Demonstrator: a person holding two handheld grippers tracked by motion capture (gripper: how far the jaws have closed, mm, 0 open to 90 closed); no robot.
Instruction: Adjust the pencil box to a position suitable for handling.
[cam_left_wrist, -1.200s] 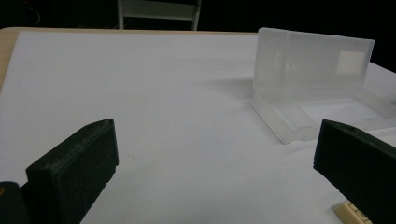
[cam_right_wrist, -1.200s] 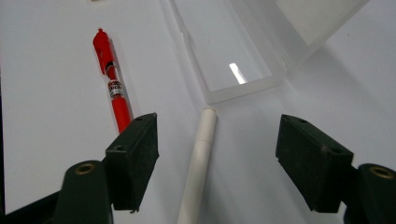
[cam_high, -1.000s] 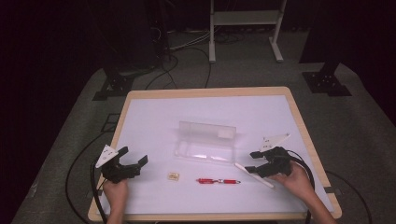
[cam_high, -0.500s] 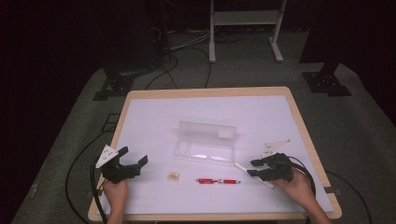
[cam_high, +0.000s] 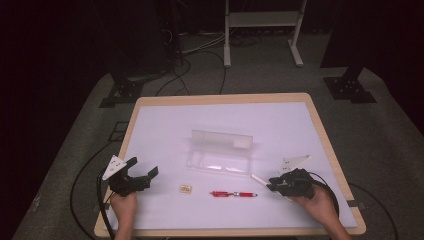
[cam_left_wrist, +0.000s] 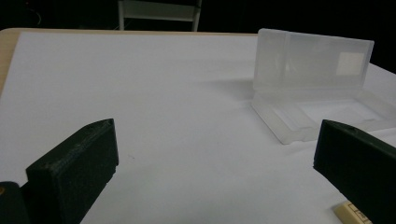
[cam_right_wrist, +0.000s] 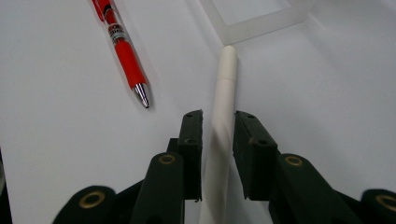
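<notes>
Right gripper (cam_high: 272, 184) low over the white table top (cam_high: 165, 130), near its right front corner. Its jaws have just been closing, and a white pen (cam_right_wrist: 223, 100) lies between them. In the right gripper view the two black jaws stand close on either side of the white barrel, a thin gap showing on the right side — cannot say for certain that both pads press. The pen lies flat on the table, its rounded tip pointing away from the gripper toward the near edge of the clear plastic case (cam_high: 220, 150), tip just short of the case's tray.

Red pen (cam_high: 233, 193) flat on the table, left of the right gripper and apart from it. In the right gripper view its metal tip points back toward the jaws, beside the white pen but not touching.

Small tan eraser (cam_high: 186, 188) left of the red pen, near it.

Clear case open at table centre — lid standing upright behind the tray, a pale label on the lid's right part.

Left gripper (cam_high: 142, 175) at the left front of the table, held by a hand (cam_high: 122, 205). Jaws spread wide, nothing between them; in the left gripper view the case sits beyond the right jaw.
</notes>
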